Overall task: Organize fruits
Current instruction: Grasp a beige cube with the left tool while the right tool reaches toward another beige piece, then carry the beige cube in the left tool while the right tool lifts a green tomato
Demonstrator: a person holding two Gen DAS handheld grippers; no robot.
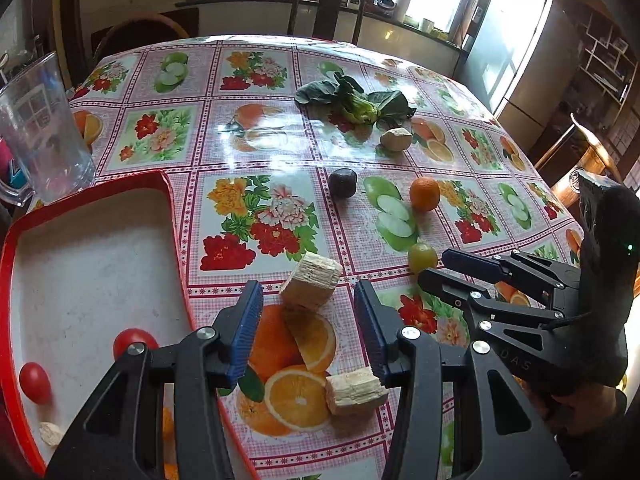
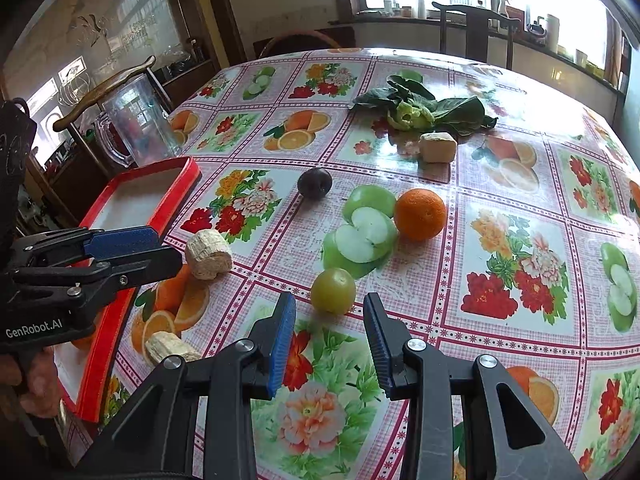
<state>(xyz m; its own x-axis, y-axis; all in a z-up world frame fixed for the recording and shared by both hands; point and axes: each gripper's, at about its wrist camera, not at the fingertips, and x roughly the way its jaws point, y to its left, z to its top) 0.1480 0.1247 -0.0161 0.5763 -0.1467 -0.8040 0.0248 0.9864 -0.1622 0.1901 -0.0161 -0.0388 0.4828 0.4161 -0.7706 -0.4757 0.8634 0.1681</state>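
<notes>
Green plum (image 2: 333,290) just ahead of right gripper (image 2: 330,340), fingers apart and empty, left gripper (image 1: 308,328) likewise apart, red tray (image 1: 170,200) holding probably two tomatoes (image 1: 35,382).

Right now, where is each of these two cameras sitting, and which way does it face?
Left wrist: sits on the left gripper, looking down across the table; tray at left, right gripper at right.
Right wrist: sits on the right gripper, facing the green fruit; left gripper and a hand at left.
Shared: orange, plum, greens, tray, jug.
</notes>
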